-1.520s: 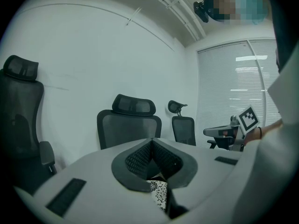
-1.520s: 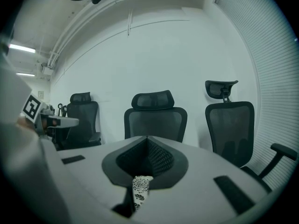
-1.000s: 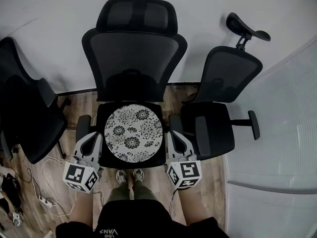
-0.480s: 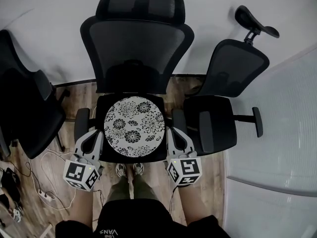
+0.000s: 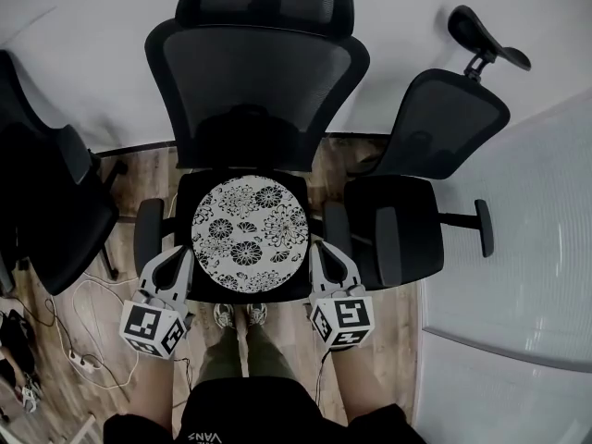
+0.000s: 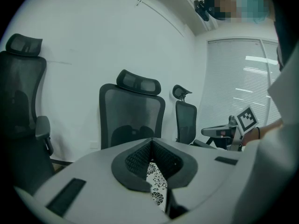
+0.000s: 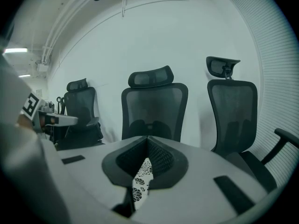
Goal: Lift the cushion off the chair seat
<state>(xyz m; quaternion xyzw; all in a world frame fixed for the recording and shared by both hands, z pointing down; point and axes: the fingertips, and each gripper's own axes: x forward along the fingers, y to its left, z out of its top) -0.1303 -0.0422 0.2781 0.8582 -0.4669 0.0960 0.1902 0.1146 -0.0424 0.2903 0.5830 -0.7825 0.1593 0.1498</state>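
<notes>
The left gripper and right gripper, both closed and empty near the cushion, should open first, then pinch its opposite edges evenly.

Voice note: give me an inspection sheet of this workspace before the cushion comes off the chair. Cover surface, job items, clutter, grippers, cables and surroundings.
Surface: black chair seat, mostly covered by the cushion.
Job's things: round floral cushion lies flat on the seat; neither gripper holds it.
Clutter: dark items on the floor at far left, too unclear to name.
Grippers: left gripper and right gripper are both shut and empty, flanking the seat's front corners.
Cables: white cables and a power strip lie on the wooden floor, left of the person.
Surroundings: left chair, right chair, white wall, blinds.
</notes>
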